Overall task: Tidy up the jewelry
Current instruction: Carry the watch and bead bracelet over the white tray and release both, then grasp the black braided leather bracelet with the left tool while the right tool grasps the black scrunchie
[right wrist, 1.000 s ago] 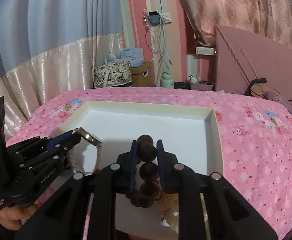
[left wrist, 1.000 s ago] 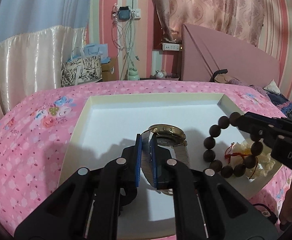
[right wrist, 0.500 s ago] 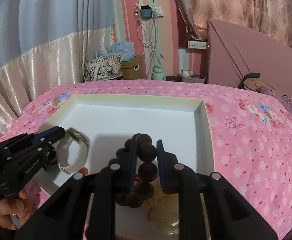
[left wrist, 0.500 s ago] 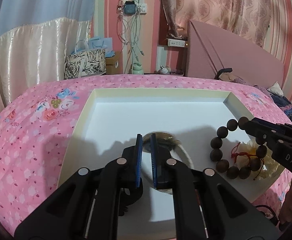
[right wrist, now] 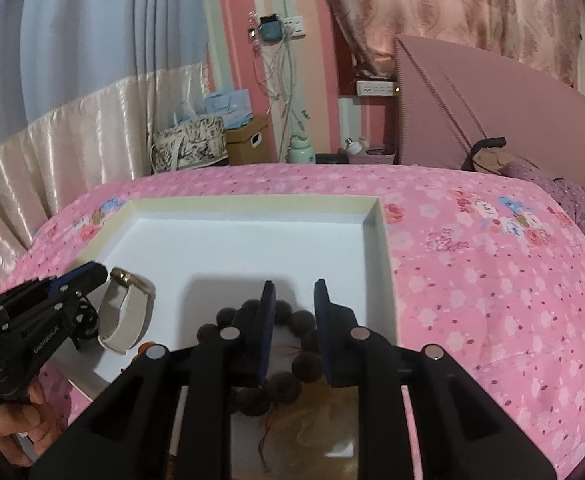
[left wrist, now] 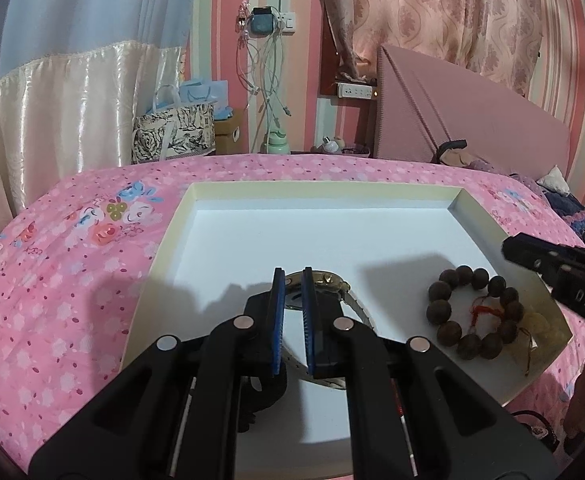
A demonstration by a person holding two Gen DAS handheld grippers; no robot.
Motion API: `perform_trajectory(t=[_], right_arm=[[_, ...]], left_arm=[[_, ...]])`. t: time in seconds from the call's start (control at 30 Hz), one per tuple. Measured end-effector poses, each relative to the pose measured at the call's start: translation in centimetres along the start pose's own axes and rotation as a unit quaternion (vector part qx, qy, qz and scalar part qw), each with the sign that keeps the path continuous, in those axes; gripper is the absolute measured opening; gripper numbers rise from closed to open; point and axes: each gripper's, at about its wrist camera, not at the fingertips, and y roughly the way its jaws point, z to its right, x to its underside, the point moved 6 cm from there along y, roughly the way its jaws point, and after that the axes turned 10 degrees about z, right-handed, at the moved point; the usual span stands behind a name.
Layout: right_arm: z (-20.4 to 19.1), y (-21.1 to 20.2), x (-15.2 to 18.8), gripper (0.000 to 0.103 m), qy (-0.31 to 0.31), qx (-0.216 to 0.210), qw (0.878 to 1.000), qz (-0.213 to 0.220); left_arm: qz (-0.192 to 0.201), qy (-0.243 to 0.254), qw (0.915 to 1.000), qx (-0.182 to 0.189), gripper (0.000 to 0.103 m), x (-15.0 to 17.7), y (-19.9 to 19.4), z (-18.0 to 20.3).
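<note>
Dark-bead bracelet (right wrist: 292, 360) under spread right claw (right wrist: 292, 292); left claw (left wrist: 291, 280) pinching watch (left wrist: 332, 284) in tray (left wrist: 324, 188).

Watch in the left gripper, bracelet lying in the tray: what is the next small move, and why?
Probably open the left gripper and let go of the watch. Its band is pinched between the pads and it seems to rest on the tray floor, apart from the bracelet, which lies flat, free of the open right gripper.
</note>
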Motion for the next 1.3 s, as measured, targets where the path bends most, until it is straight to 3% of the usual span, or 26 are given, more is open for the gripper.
perform_trajectory(t=[0.37, 0.4, 0.47, 0.57, 0.67, 0.8, 0.87, 0.93, 1.03, 1.07, 1.2, 1.3], right_arm=[[1.2, -1.3, -1.2, 0.02, 0.006, 0.005, 1.0, 0.021], [1.4, -1.4, -1.2, 0.02, 0.005, 0.008, 1.0, 0.021], [1.9, -1.5, -1.3, 0.02, 0.009, 0.01, 1.0, 0.021], [2.7, -1.9, -1.7, 0.035, 0.021, 0.015, 0.999, 0.027], [2.7, -2.5, -2.2, 0.036, 0.031, -0.003, 0.999, 0.037], [2.4, -3.8, -3.6, 0.036, 0.036, -0.006, 0.998, 0.054], [2.1, -5.1, -4.6, 0.036, 0.046, -0.021, 0.996, 0.073], [1.5, -6.3, -5.0, 0.045, 0.053, -0.047, 0.995, 0.074], [0.9, -8.3, -4.2, 0.063, 0.038, -0.056, 0.995, 0.078], [0.9, -9.2, -3.2, 0.065, 0.029, -0.047, 0.995, 0.077], [1.2, -11.2, 1.2, 0.065, 0.031, -0.05, 0.997, 0.046], [0.0, -12.0, 3.8, 0.065, 0.027, -0.058, 0.998, 0.021]], left_arm=[[0.026, -0.007, 0.9996, 0.005, 0.01, -1.2, -1.5, -0.6], [0.03, -0.006, 0.9995, 0.001, 0.013, -1.5, -1.8, -0.8], [0.039, -0.005, 0.9992, -0.005, 0.038, -2.0, -2.3, -1.0], [0.062, -0.009, 0.9979, -0.015, 0.056, -3.5, -3.6, -1.8], [0.08, -0.025, 0.9962, -0.023, 0.065, -5.0, -5.0, -2.7], [0.113, -0.034, 0.9924, -0.034, 0.069, -8.0, -7.8, -4.2], [0.128, -0.042, 0.9902, -0.038, 0.083, -9.2, -8.9, -5.0], [0.125, -0.041, 0.9903, -0.044, 0.086, -9.7, -10.0, -6.2], [0.107, -0.022, 0.9929, -0.045, 0.086, -8.4, -11.2, -8.1], [0.098, -0.022, 0.9936, -0.051, 0.086, -7.4, -11.8, -9.2], [0.058, -0.05, 0.9945, -0.072, 0.089, -2.0, -15.4, -13.9], [0.046, -0.038, 0.9937, -0.095, 0.09, 1.5, -16.9, -15.4]])
